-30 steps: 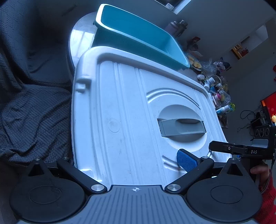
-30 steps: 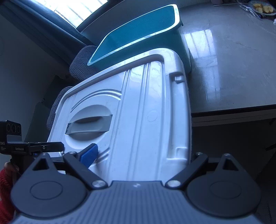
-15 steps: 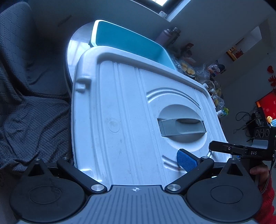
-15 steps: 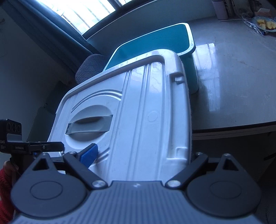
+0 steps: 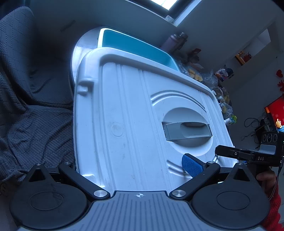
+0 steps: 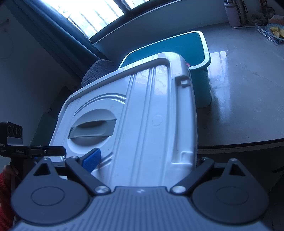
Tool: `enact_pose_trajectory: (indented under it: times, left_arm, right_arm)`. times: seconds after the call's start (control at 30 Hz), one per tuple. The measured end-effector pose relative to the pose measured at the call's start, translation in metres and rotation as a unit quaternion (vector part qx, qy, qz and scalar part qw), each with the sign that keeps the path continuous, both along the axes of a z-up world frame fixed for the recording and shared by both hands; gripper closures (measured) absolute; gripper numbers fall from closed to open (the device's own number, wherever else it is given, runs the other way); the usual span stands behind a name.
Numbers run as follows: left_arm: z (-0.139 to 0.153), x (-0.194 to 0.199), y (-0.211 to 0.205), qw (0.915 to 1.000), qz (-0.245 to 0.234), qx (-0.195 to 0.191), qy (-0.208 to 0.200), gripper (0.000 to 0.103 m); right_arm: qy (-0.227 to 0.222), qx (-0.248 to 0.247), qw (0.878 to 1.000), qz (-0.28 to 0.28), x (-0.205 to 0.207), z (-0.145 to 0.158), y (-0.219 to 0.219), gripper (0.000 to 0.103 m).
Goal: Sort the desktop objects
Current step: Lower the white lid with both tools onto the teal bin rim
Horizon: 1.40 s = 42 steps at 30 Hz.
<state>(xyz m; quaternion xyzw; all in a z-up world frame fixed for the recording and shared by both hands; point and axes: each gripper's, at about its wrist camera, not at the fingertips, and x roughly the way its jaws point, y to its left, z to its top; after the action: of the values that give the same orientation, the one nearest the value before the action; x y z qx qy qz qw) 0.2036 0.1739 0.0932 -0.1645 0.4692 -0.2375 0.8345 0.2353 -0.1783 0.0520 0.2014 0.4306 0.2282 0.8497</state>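
A large white plastic lid point(image 5: 134, 124) with a grey recessed handle point(image 5: 186, 132) fills both views, held up between the two grippers. My left gripper point(image 5: 131, 168) is shut on its near edge; one blue pad point(image 5: 190, 168) presses on its top face, the other finger is hidden beneath. My right gripper point(image 6: 142, 160) is shut on the same lid point(image 6: 142, 124), with one blue pad point(image 6: 92, 159) showing on top. Behind the lid stands a teal storage bin point(image 6: 198, 53) on the table; it also shows in the left wrist view point(image 5: 134, 42).
A grey stone table point(image 6: 245, 99) extends right of the bin, with a bottle point(image 6: 232, 12) and a plate of food point(image 6: 275, 32) at its far end. A dark knitted chair cover point(image 5: 26, 115) lies left. Cluttered items point(image 5: 221, 92) sit beyond the lid.
The lid has tilted and lifted toward the teal bin; more of the window, table and far room shows. Both grippers keep their hold.
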Motion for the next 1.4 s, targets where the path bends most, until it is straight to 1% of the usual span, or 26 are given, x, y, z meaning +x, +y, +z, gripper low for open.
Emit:
enact_pose_trajectory:
  times: [0.63, 1.07, 1.4]
  left_arm:
    - [0.01, 0.063, -0.011, 1.0, -0.002, -0.004, -0.001, 0.0]
    - [0.014, 0.118, -0.018, 0.9999, -0.01, -0.002, 0.002, 0.0]
    - [0.017, 0.163, -0.025, 0.9999, -0.011, 0.0, 0.005, 0.0]
  right_arm:
    - [-0.003, -0.004, 1.0, -0.005, 0.042, 0.015, -0.006, 0.009]
    - [0.002, -0.003, 1.0, -0.014, 0.071, 0.024, -0.015, 0.009]
    - [0.006, -0.001, 1.0, -0.016, 0.104, 0.025, -0.026, 0.009]
